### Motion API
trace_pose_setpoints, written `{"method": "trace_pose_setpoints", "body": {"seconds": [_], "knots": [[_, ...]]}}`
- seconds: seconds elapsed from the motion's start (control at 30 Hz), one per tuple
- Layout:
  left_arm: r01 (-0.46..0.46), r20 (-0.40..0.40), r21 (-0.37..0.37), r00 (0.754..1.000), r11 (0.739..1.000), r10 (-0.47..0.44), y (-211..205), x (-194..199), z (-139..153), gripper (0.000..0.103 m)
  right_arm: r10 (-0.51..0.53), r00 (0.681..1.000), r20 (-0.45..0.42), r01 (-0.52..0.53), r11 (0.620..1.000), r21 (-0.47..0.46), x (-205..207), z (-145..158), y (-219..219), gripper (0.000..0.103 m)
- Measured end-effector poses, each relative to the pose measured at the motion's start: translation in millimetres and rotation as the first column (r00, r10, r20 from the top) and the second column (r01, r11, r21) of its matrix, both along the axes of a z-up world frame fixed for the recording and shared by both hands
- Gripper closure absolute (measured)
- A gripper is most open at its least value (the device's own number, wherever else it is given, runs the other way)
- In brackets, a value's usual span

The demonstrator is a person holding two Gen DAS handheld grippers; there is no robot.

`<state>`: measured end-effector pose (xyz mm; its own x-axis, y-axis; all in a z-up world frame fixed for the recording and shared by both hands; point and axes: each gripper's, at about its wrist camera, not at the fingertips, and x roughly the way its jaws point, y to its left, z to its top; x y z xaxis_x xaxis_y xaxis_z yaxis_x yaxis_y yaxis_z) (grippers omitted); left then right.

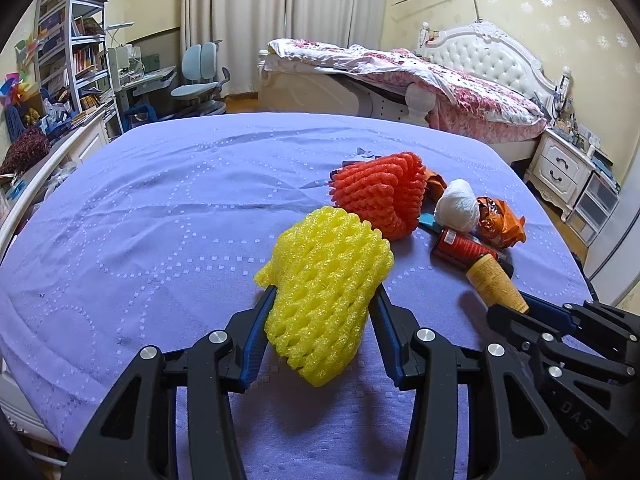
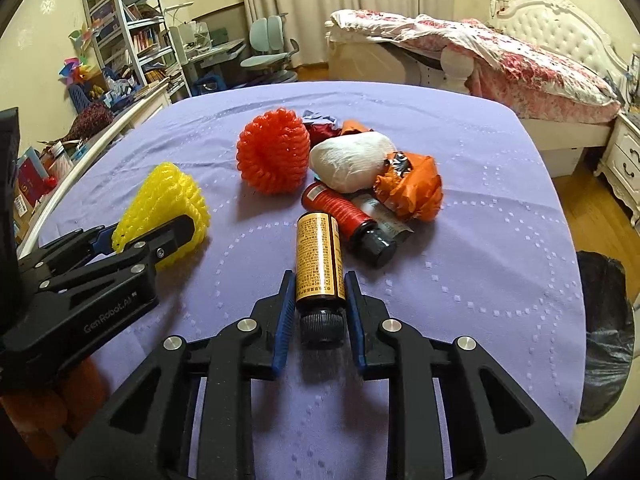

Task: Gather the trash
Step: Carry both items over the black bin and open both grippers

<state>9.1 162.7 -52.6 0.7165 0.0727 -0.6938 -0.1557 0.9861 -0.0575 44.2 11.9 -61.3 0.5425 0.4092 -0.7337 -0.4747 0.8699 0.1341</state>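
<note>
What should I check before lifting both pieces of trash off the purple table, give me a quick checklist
1. Left gripper closed on the yellow foam net: ok, pads press both sides.
2. Right gripper closed on the gold-label bottle: ok, pads clamp it near the cap.
3. Gold-label bottle clear of the red bottle: cannot tell, they lie very close.
4. Orange foam net clear of the yellow foam net: ok, a gap shows.
5. Black trash bag in sight: ok, at the table's right edge.
6. Bag mouth open: cannot tell.
</note>
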Motion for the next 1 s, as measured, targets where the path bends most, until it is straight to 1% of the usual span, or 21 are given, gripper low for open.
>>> {"method": "trace_pose_setpoints", "body": {"seconds": [0.2, 0.33, 0.5, 0.73, 1.0], "knots": [[0.022, 0.011, -0.011, 1.000, 1.000, -0.022, -7, -5, 5, 0.056, -0.034, 0.999, 0.020, 0.034, 0.999, 0.024, -8, 11, -18, 0.079], [0.068, 0.027, -0.016, 0.997, 0.998, -0.067, -24, -7, 11, 0.056, -0.089, 0.995, 0.041, 0.088, 0.995, 0.039, -9, 20, -38, 0.079], [0.130, 0.045, -0.014, 0.991, 0.991, -0.129, -52, -3, 18, 0.056, -0.178, 0.982, 0.068, 0.175, 0.984, 0.041, -7, 27, -68, 0.079], [0.229, 0.062, -0.009, 0.972, 0.973, -0.228, -97, 8, 24, 0.056, -0.281, 0.955, 0.092, 0.279, 0.960, 0.035, -2, 30, -109, 0.079], [0.333, 0.090, 0.007, 0.939, 0.943, -0.332, -148, 22, 33, 0.056, -0.397, 0.912, 0.101, 0.395, 0.918, 0.032, 1, 25, -162, 0.079]]}}
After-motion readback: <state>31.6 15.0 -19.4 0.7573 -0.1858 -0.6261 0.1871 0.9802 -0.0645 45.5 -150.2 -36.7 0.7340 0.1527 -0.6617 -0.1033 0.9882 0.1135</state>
